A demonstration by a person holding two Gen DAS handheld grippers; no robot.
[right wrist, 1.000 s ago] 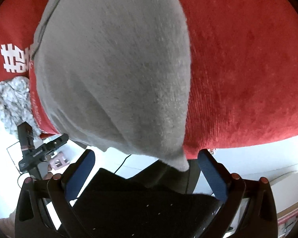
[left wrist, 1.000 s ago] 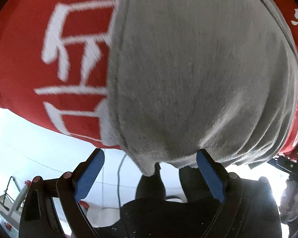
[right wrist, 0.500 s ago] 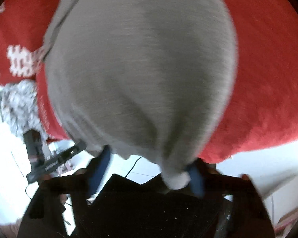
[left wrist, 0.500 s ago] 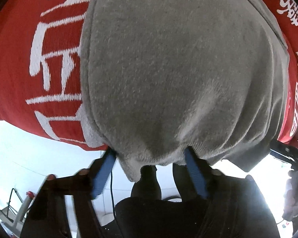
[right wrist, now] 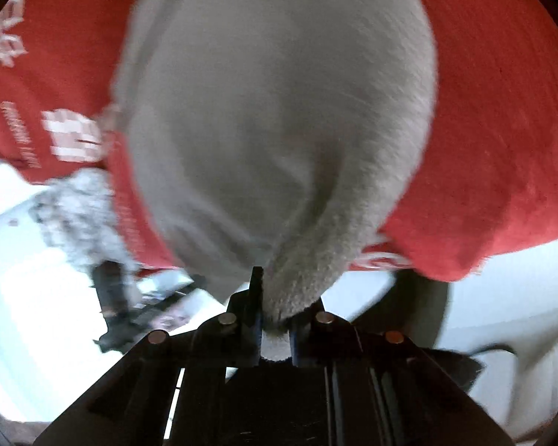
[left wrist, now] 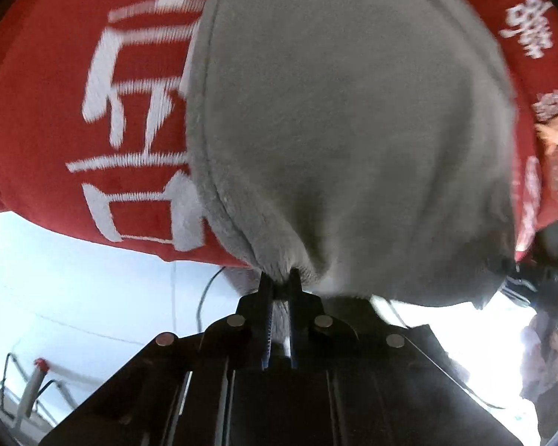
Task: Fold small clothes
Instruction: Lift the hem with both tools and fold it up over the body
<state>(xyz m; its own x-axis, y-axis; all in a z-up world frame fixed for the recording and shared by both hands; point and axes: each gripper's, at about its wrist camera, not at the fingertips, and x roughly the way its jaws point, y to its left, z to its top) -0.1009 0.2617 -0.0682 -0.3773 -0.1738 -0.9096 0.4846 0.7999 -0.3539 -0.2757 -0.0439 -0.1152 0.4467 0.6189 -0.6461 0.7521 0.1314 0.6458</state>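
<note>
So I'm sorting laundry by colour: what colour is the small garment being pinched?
Plain grey garment, clearest in the left wrist view.

Red cloth with white lettering (left wrist: 48, 119) carries grey garment (left wrist: 346, 130).

A: What is found ahead of the left gripper (left wrist: 279, 278)?

B: The way forward is blocked by the grey garment (left wrist: 334, 130), gathered between the jaws. Past it, the red cloth (left wrist: 48, 111) with white characters is spread across the counter.

A: And on the right side?

B: The same garment (right wrist: 279, 111) is pinched in the closing jaws of the right gripper (right wrist: 275, 308), and the view ahead is filled by it. To its left a speckled cloth (right wrist: 82, 215) is heaped at the red cloth's edge. Open room is seen only below the cloth's near edge, on both sides.
</note>
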